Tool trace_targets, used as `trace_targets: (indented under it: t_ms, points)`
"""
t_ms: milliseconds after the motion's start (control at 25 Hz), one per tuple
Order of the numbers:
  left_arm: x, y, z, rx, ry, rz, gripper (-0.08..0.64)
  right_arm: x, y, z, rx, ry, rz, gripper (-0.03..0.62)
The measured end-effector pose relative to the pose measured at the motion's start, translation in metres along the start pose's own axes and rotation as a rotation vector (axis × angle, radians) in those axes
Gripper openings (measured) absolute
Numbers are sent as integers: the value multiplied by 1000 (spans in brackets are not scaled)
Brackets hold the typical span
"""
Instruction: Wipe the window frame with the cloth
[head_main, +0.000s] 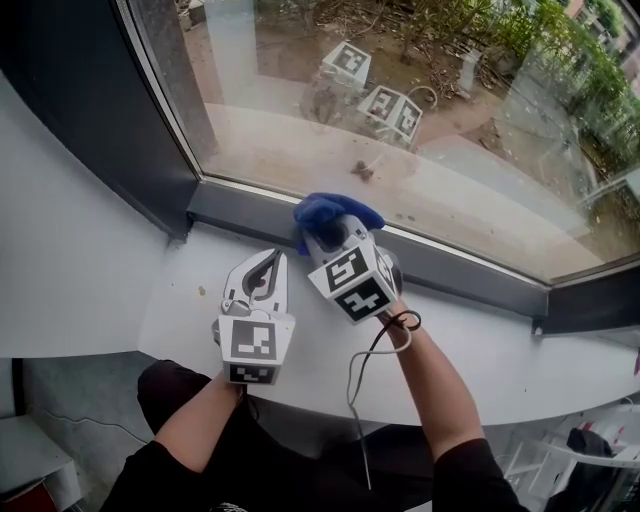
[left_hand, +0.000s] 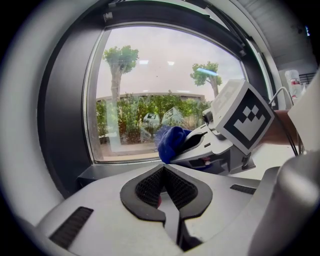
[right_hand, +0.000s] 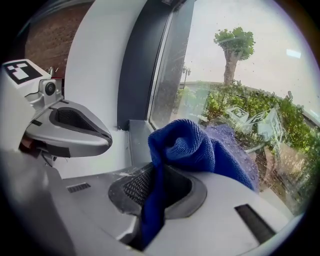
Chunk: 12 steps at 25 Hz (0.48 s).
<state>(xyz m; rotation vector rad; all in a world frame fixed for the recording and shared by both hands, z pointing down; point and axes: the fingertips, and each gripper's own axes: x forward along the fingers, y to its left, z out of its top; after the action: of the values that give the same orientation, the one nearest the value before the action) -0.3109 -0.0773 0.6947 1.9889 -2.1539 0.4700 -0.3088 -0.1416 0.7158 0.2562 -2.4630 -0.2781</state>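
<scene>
Nearest me, lower centre-left of the head view: the white plastic left gripper (head_main: 268, 262) lies low over the flat white windowsill (head_main: 500, 350). Its own view (left_hand: 165, 186) shows the jaws together, black ribbed pads meeting, nothing between them. It stops short of the frame.

Just beside it, to the right and a bit further in, is the white plastic right gripper (head_main: 330, 235). Its jaws are clamped on the bunched blue microfibre cloth (head_main: 336, 211). In the right gripper view (right_hand: 155, 192) a strip of cloth (right_hand: 200, 150) runs down between the pads, and the bulk balloons over the tips.

Key relation: the wad leads the right gripper and sits at the bottom rail of the dark grey window frame (head_main: 450, 262), centre of the head view. The rail's long axis runs from centre-left down towards the lower right. Most of it lies to the right of the cloth, with a short stretch left up to the dark upright post (head_main: 100, 100). I judge the stroke to be a slide along that axis by the right gripper, which is nearer. The left isn't needed.

Can't confirm:
- Whether the cloth presses on the rail or only hovers, since the wad and gripper hide the contact line.
- The top of the frame, which is cut off.
- Any dirt on the rail. The glass pane (head_main: 450, 150) beyond shows reflected marker cubes.
</scene>
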Motion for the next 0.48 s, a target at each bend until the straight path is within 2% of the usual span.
trace_targets:
  t_ms: [200, 480]
  points:
    - [1, 4, 0, 4, 1, 3, 6, -2, -2, -4, 41, 14, 23, 40]
    - [2, 4, -3, 14, 4, -6, 6, -5, -4, -9, 36, 10, 6, 40]
